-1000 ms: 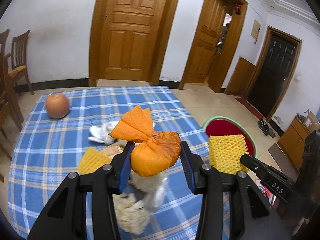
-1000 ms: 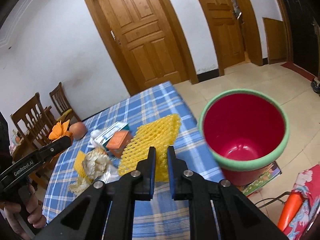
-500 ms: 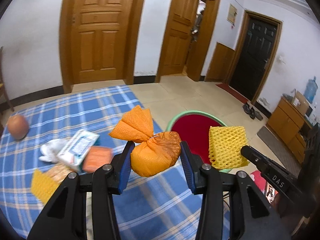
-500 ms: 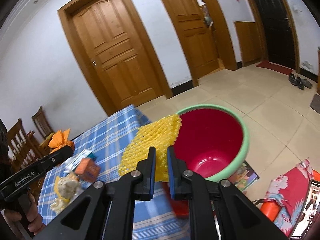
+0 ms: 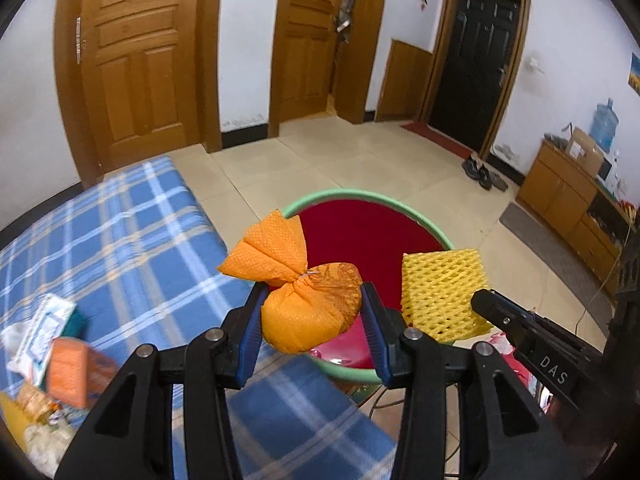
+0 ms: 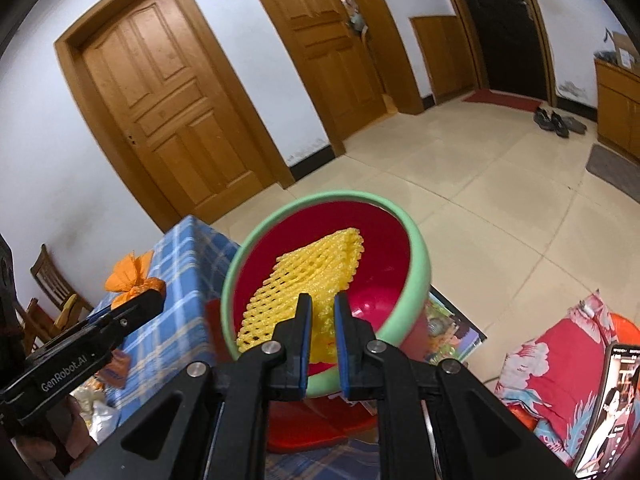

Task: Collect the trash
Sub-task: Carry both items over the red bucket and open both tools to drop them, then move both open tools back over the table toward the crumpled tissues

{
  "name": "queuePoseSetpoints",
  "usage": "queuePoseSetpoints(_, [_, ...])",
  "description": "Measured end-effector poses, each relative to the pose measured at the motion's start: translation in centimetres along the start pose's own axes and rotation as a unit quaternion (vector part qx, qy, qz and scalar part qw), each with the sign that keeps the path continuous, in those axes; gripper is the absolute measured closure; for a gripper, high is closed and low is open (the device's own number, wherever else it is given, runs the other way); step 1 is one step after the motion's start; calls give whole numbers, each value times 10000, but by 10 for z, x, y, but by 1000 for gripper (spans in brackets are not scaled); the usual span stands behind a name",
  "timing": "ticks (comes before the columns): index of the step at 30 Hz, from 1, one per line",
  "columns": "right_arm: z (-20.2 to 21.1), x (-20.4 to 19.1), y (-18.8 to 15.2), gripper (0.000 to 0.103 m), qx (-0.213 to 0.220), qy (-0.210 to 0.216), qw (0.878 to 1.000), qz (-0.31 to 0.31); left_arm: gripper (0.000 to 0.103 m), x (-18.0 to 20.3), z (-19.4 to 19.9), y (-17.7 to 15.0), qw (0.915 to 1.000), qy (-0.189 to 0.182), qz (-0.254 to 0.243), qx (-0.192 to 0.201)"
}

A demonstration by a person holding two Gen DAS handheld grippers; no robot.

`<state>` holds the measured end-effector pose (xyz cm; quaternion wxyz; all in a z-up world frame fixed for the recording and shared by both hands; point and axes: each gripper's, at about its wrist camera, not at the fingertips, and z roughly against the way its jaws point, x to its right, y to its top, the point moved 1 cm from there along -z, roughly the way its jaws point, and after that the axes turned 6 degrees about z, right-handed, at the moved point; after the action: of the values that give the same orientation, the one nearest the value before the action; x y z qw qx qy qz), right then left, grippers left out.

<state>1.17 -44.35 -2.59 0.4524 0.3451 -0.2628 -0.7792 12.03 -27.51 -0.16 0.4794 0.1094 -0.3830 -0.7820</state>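
My left gripper [image 5: 311, 304] is shut on a tied orange mesh bag [image 5: 308, 308], held at the near rim of a red bin with a green rim [image 5: 352, 196] beside the table. My right gripper [image 6: 320, 312] is shut on a yellow foam fruit net [image 6: 304, 284], which hangs over the bin's red inside [image 6: 376, 240]. In the left wrist view the same net [image 5: 440, 292] shows at the right, at the tip of the right gripper. In the right wrist view the orange bag [image 6: 134, 276] sits at the left, over the table's corner.
A blue checked tablecloth [image 5: 120, 248] covers the table left of the bin. On it lie an orange carton [image 5: 70, 372], a white-and-teal packet [image 5: 40, 328] and crumpled wrappers [image 5: 44, 436]. Tiled floor [image 6: 500, 200], wooden doors and a low cabinet [image 5: 568, 196] lie beyond. A red floral cloth [image 6: 560, 364] lies right.
Both grippers have swung right, off the table toward the bin. The yellow net now hangs over the bin's opening and the orange bag has reached its near rim. The apple has left view.
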Motion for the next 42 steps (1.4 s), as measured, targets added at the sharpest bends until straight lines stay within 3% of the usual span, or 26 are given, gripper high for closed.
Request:
queuePoseSetpoints(10, [-27,18,0,90,-266,-185,9992,-212,56,15,-48,-2,9990,27,-197,-410])
queuePoseSetpoints(17, [-37,16,1,84,-333,-220,9989,-252,37,9,-57,-3,9986,303,-204,-395])
queuePoseSetpoints(24, [-37,17,2,81,-300,-217,9987,-350,35,0,-52,-1,9986,368,-49,-365])
queuePoseSetpoints(34, [-22,11,7,42,-105,-61,9994,-333,35,-13,-29,1,9987,417,182,-226])
queuePoseSetpoints(42, [-7,-2,8,34,2,55,9996,-271,35,-26,2,3,9981,460,414,-38])
